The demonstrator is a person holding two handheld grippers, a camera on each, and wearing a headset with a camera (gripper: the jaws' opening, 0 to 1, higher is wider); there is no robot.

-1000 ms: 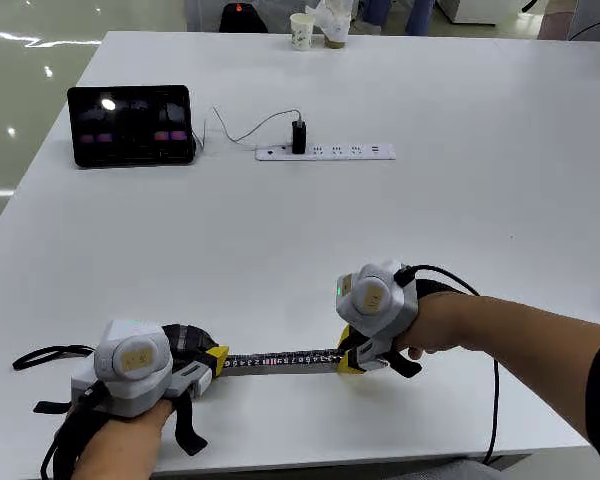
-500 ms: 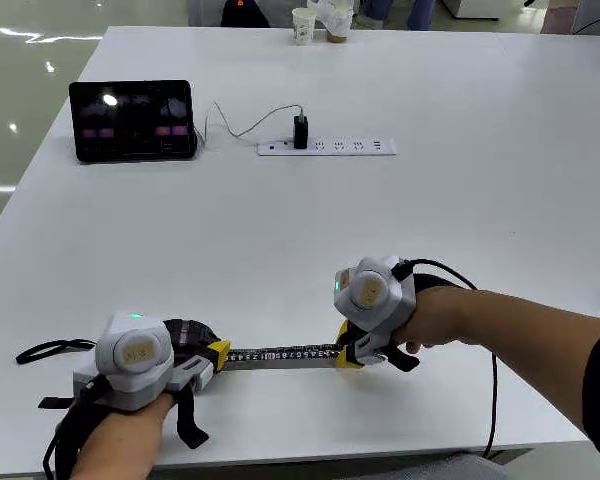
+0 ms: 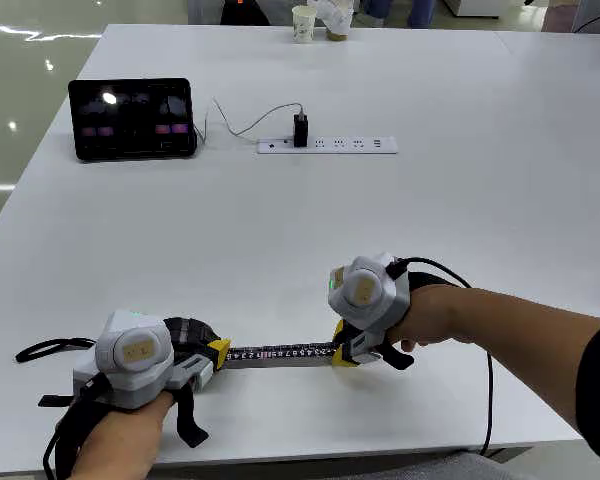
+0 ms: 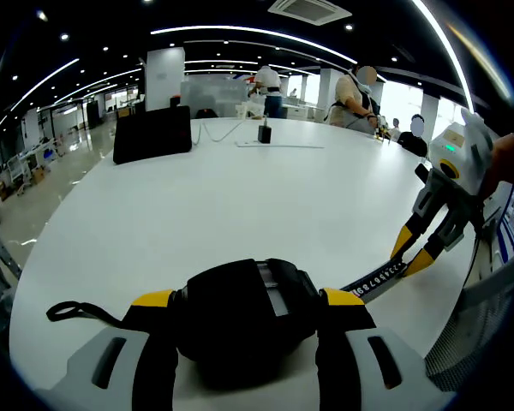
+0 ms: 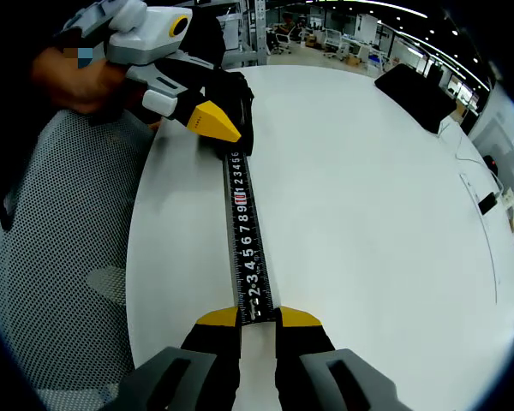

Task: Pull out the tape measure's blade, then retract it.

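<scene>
A: Head view: since 1 second ago the right gripper [image 3: 338,356] has edged toward the left gripper [image 3: 208,350], and less blade [image 3: 278,352] lies out on the table [image 3: 280,230].
B: So it's pulled out and retracting has begun, I'd judge. Left gripper view?
A: Its jaws clamp the black case [image 4: 244,317].
B: Right gripper view?
A: Its jaws pinch the blade's tip. Numerals 1 to 9 read clearly here but are blurry in the head view.

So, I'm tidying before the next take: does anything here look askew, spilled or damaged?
Nothing stands out. The dark numbered blade runs straight and flat along the white table, unkinked, from the black tape measure case clamped by the left gripper to the right gripper pinching its end.
</scene>
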